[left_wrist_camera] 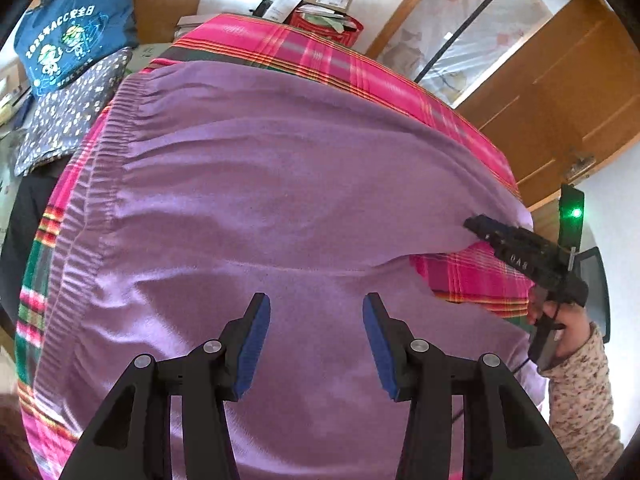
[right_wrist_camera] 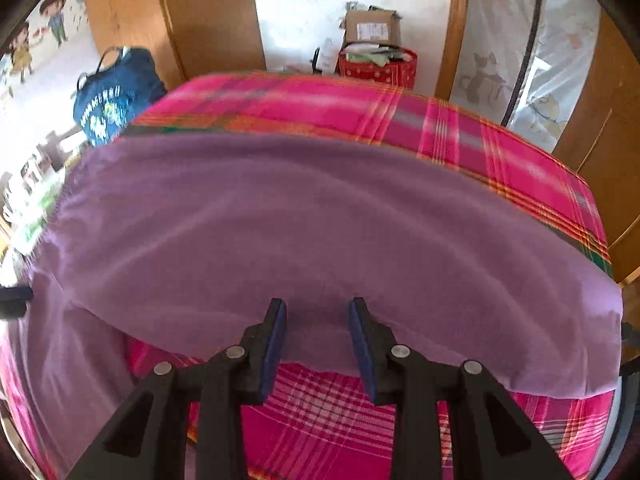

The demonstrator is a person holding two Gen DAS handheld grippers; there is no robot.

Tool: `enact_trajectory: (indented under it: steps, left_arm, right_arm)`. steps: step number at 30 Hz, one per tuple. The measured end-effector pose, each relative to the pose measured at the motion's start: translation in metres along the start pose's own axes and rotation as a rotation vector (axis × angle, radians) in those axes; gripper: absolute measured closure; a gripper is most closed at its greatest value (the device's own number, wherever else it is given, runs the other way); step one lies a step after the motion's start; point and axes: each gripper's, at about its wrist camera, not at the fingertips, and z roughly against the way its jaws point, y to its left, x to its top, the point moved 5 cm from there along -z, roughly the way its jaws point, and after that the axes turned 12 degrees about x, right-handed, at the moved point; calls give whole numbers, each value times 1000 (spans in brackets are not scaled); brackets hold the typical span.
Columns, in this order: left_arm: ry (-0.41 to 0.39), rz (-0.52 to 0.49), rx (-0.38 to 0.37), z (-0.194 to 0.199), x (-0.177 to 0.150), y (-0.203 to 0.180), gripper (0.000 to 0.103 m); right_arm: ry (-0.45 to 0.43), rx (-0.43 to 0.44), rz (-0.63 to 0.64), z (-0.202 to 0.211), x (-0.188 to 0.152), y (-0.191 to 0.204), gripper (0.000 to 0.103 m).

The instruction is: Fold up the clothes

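Leftmost, a blue tote bag [left_wrist_camera: 76, 28] hung beside the pink plaid bedcover [left_wrist_camera: 320, 60], on which the purple garment [left_wrist_camera: 260, 200] lay spread. Over its near part the left gripper [left_wrist_camera: 316, 344] hovered, jaws released, clasping nothing. Further right, the right gripper [right_wrist_camera: 317, 334], jaws likewise parted, straddled the garment's near hem without pinching it.

left gripper [left_wrist_camera: 316, 340] open, hovering; right gripper [right_wrist_camera: 318, 334] open, low.
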Motion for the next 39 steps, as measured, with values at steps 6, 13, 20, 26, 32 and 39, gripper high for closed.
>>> enact_trajectory:
  steps: [6,13,20,26,32,39]
  left_arm:
    - [-53,-36,73,-1,4,-1,53]
    - [-152,-75,177,5,6,-6,53]
    - [-234,-105,250,5,9,-10,53]
    - [-253,-114,272,0,8,-13,53]
    - [-250,-127,283,-6,13,-13,53]
    - [-241,-107,291,-15,18,-5,53]
  right_arm:
    - [50,-14,34,10,-22,7,69]
    - [86,-47,54,15,-35,19,69]
    - [33,-10,64,7,-8,28,69]
    - [-12,22,73,1,16,35,69]
    - [13,30,94,-20,13,45,69]
    - [37,27,91,-17,-3,50,69]
